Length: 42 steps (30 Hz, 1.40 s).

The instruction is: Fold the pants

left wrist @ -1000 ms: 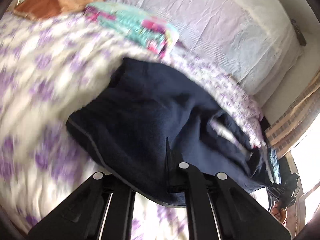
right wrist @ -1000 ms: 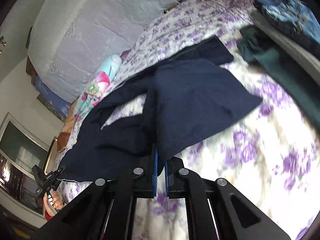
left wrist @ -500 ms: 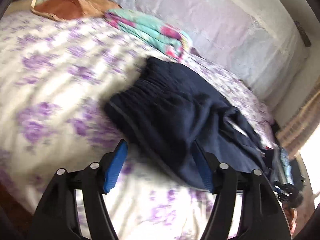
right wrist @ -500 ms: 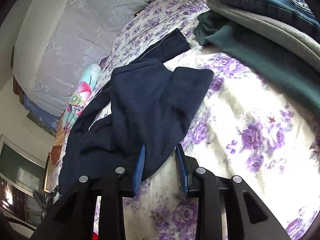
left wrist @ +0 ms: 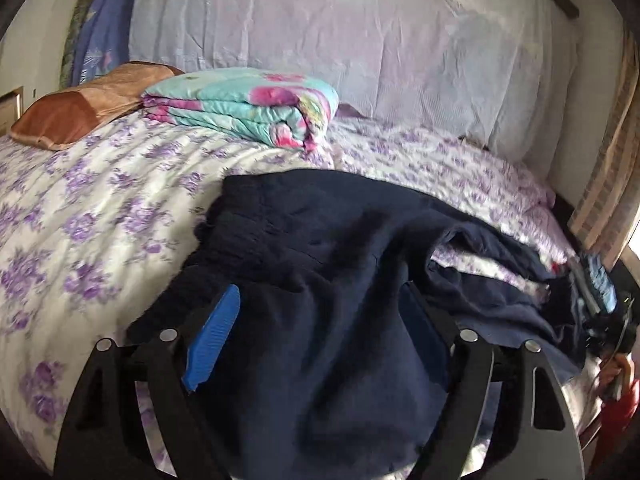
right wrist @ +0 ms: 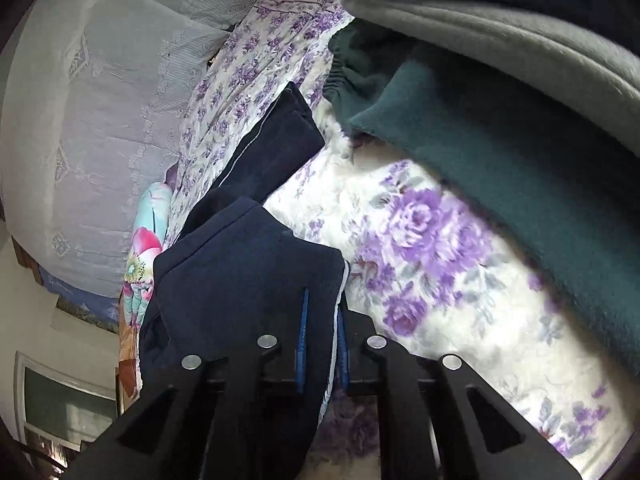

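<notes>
Dark navy pants (left wrist: 320, 248) lie rumpled on the bed with the purple-flowered sheet (left wrist: 92, 200). My left gripper (left wrist: 320, 320) is open wide, its blue pads on either side of a bulge of the navy cloth at the near edge. In the right wrist view the pants (right wrist: 240, 264) run away from me, one leg end (right wrist: 280, 136) farther off. My right gripper (right wrist: 322, 328) has its jaws close together around a hem edge of the pants.
A folded turquoise floral blanket (left wrist: 248, 108) and a brown pillow (left wrist: 80, 108) lie at the far side by the pale headboard cover (left wrist: 360, 40). A stack of folded clothes, dark green (right wrist: 500, 148), grey and denim, lies right of the right gripper.
Both grippers let go of the pants and opened. The left moved back over the waist end, open wide. The right closed again on the hem edge, nearer the clothes stack.
</notes>
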Motion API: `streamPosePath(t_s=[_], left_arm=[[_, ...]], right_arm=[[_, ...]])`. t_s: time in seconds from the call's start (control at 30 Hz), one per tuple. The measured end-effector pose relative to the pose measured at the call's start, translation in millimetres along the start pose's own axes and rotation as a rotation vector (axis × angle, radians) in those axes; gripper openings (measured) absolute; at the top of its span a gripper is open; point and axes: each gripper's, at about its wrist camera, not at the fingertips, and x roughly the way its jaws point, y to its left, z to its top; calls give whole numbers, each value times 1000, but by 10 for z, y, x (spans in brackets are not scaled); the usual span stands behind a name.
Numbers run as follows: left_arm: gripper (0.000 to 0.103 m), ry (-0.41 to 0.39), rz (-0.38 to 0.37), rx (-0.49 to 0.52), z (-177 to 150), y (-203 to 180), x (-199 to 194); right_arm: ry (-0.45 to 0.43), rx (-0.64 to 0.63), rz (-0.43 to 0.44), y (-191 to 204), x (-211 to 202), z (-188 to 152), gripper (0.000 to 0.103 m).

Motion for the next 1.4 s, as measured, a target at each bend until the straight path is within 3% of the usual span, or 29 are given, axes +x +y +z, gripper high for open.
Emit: streamPosePath(t_s=[0.1,0.17,0.23,0.33,0.4,0.47,0.57,0.6,0.7,0.77,0.9,0.97,1.07,1.13,1.27,1.37,1.4], left_arm=[[84,91,75,-11,-84,45,433],[88,75,64,-18,-136,84,458],[98,52,28,-6,-150,61,408],[98,61,30,11,-156,25,405],[98,63,34,13,-158,17,402],[98,60,28,11,-165,14,381],[98,55,10,-5,-168,46,359],[98,54,7,-11,-168,55,359],[98,56,13,-8,-169,43,365],[98,58,16,-4,-172,33,366],[98,65,15,-3,-173,35,372],[98,68,14,-1,-170,37,375],[98,75,2,-1,-161,52,373],[98,88,-15,-8,-138,78,360],[98,81,-91,-80,-68,222,254],[98,10,-46,-132,-71,394,173],[98,5,-68,-153,-96,456,188]], right_arm=[[-111,-128,-58,272,-378,-66,11],[-190,-190,-119,315,-744,-186,12],[-173,-168,-169,140,-938,-321,14],[-71,-127,-258,-177,-882,-525,19],[-100,-128,-249,-206,-937,-579,22],[-187,-129,-310,-101,-1108,-562,28],[-391,-223,-424,146,-1430,-520,30],[-419,-257,-429,234,-1462,-496,31],[-336,-350,-316,510,-1233,-364,31],[-254,-421,-286,731,-879,-339,31],[-75,-499,-358,923,-15,-282,33],[0,-468,-413,759,333,-114,26],[15,-354,-329,587,277,105,16],[9,-293,-292,592,185,175,20],[-12,-320,-204,897,97,177,30],[4,-291,-147,1103,313,313,31],[4,-281,-152,1134,364,372,31]])
